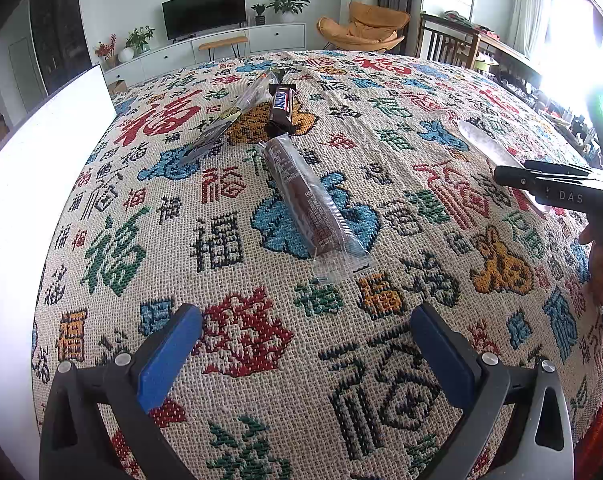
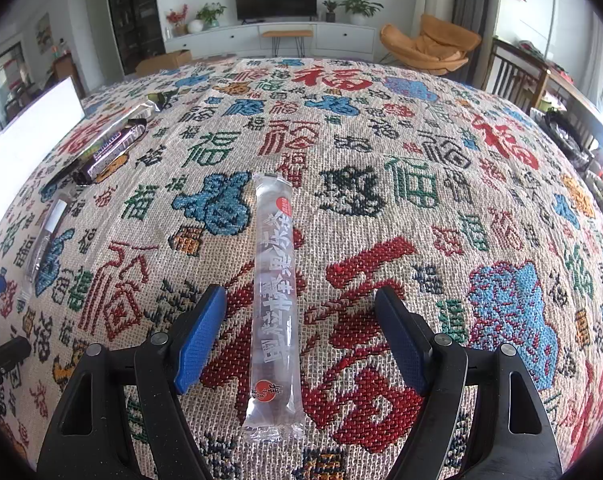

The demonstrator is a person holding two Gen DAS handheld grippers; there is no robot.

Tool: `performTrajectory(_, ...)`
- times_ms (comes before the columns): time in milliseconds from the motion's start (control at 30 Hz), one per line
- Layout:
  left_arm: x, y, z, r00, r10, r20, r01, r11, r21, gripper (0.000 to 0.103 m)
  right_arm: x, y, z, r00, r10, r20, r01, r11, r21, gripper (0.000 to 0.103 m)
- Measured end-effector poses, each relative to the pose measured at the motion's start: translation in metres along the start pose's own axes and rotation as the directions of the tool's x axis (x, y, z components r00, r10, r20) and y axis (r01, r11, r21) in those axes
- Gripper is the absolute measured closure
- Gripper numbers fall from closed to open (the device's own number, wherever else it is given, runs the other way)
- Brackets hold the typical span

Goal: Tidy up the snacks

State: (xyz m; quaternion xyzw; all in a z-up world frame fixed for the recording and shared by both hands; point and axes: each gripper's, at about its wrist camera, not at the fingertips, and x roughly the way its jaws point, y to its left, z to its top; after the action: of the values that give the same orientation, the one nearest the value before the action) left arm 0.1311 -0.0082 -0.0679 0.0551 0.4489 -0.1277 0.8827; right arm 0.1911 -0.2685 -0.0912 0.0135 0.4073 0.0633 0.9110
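Both the left gripper [image 1: 305,344] and right gripper [image 2: 301,332] gape over the coarse woven tablecloth [image 2: 441,208], the right straddling, untouched, a glossy clear-wrapped snack stick [image 2: 275,300]; only the left view shows the brown wrapped roll [image 1: 309,204] lengthwise.

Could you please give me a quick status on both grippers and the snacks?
Left gripper open, empty. Right gripper open, jaws straddling the clear snack stick, not gripping. Brown snack pack flat on the cloth. Nothing in the way.

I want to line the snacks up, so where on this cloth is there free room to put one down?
Free cloth lies between the brown-wrapped roll and the clear snack stick, and right of that stick. Crowded near the white box: Snickers bar and flat packet lie close together.
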Motion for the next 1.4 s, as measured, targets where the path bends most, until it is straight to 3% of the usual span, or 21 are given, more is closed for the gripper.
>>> performTrajectory(400, 0.000, 0.000, 0.000, 1.000, -0.008, -0.001, 0.008, 1.000, -0.003, 0.000, 0.000, 0.000, 0.000, 1.000, 0.002, 0.001, -0.002, 1.000, 0.000, 0.024)
performTrajectory(500, -0.005, 0.003, -0.002, 0.999, -0.045, -0.006, 0.045, 0.999, 0.003, 0.000, 0.000, 0.000, 0.000, 1.000, 0.002, 0.001, -0.002, 1.000, 0.000, 0.024)
performTrajectory(600, -0.012, 0.017, -0.004, 0.994, -0.114, 0.001, 0.113, 0.991, -0.067, 0.000, 0.000, -0.001, 0.000, 1.000, 0.002, 0.002, -0.002, 1.000, 0.000, 0.024)
performTrajectory(667, -0.015, 0.030, -0.002, 0.984, -0.178, 0.018, 0.179, 0.971, -0.160, 0.000, -0.001, -0.001, 0.000, 1.000, 0.003, 0.002, -0.003, 1.000, 0.000, 0.024)
performTrajectory(733, -0.015, 0.047, 0.001, 0.967, -0.250, 0.042, 0.251, 0.926, -0.281, 0.000, -0.001, -0.001, 0.000, 1.000, 0.003, 0.002, -0.003, 1.000, 0.000, 0.024)
performTrajectory(800, -0.012, 0.057, 0.007, 0.956, -0.289, 0.048, 0.285, 0.884, -0.371, 0.001, -0.001, -0.001, 0.000, 1.000, 0.004, 0.002, -0.004, 1.000, 0.000, 0.024)
performTrajectory(833, -0.009, 0.059, 0.013, 0.957, -0.288, 0.037, 0.279, 0.878, -0.390, 0.002, -0.001, -0.001, 0.000, 1.000, 0.004, 0.002, -0.004, 1.000, 0.000, 0.024)
performTrajectory(900, -0.003, 0.055, 0.029, 0.965, -0.264, 0.009, 0.247, 0.890, -0.382, 0.009, -0.001, -0.001, 0.000, 1.000, 0.004, 0.002, -0.004, 1.000, 0.000, 0.024)
performTrajectory(1000, 0.012, 0.041, 0.057, 0.978, -0.206, -0.027, 0.184, 0.921, -0.344, 0.012, -0.001, -0.001, 0.000, 1.000, 0.005, 0.003, -0.005, 1.000, 0.000, 0.024)
performTrajectory(1067, 0.028, 0.030, 0.074, 0.989, -0.126, -0.073, 0.099, 0.949, -0.300, 0.020, -0.001, -0.001, 0.000, 1.000, 0.006, 0.003, -0.006, 1.000, 0.001, 0.024)
performTrajectory(1167, 0.042, 0.014, 0.085, 0.993, 0.041, -0.110, -0.063, 0.977, -0.204, 0.041, -0.002, -0.002, -0.001, 1.000, 0.007, 0.004, -0.007, 1.000, 0.001, 0.024)
performTrajectory(1200, 0.044, 0.010, 0.085, 0.991, 0.075, -0.111, -0.094, 0.979, -0.179, 0.057, -0.002, -0.002, -0.001, 1.000, 0.008, 0.004, -0.008, 1.000, 0.002, 0.024)
performTrajectory(1233, 0.041, 0.006, 0.082, 0.992, 0.082, -0.097, -0.096, 0.983, -0.154, 0.079, -0.002, -0.002, 0.000, 1.000, 0.009, 0.004, -0.009, 1.000, 0.003, 0.024)
performTrajectory(1333, 0.029, 0.005, 0.067, 0.997, 0.004, -0.077, -0.015, 0.989, -0.144, 0.084, -0.002, -0.003, 0.000, 1.000, 0.015, 0.006, -0.015, 1.000, 0.006, 0.024)
performTrajectory(1400, 0.016, 0.009, 0.052, 0.994, -0.087, -0.063, 0.075, 0.982, -0.175, 0.085, -0.002, -0.003, 0.000, 1.000, 0.018, 0.007, -0.018, 1.000, 0.009, 0.024)
